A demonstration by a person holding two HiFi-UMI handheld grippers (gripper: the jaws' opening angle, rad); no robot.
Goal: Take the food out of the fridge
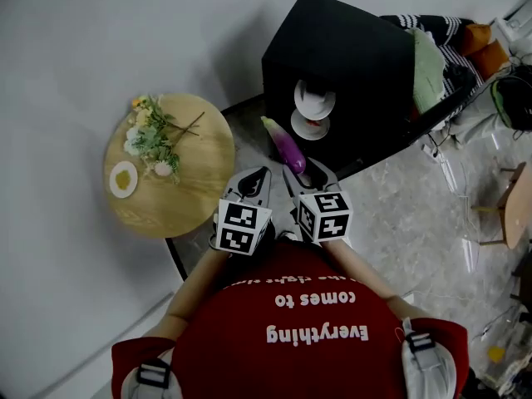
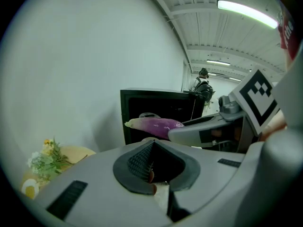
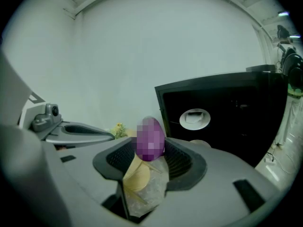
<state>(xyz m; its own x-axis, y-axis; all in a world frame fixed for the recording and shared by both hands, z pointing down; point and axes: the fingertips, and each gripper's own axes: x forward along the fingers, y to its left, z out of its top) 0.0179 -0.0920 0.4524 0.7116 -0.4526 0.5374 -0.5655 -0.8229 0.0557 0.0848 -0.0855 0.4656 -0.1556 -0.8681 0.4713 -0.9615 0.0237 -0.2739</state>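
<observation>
While right gripper (image 1: 306, 177) pinches eggplant (image 1: 283, 144) (in front of fridge (image 1: 357, 48) opening) | left gripper (image 1: 253, 179) pressed together

Round table (image 1: 202, 177) left of fridge (image 1: 353, 52), bowls (image 1: 314, 100) inside, eggplant (image 1: 291, 150) before it

**Tally of what is in view**

There is one purple eggplant (image 1: 290, 150). One black fridge (image 1: 357, 52) holds two white dishes, an upper dish (image 1: 315, 98) and a lower dish (image 1: 309, 125). One round wooden table (image 1: 199, 191) carries one bunch of flowers (image 1: 154, 135) and one small plate (image 1: 123, 179). That makes three pieces of crockery in all. There are two grippers, the left gripper (image 1: 259, 174) and the right gripper (image 1: 301, 175). Each bears one marker cube (image 1: 242, 226), so there are two cubes. One person (image 1: 316, 339) is in view.
</observation>
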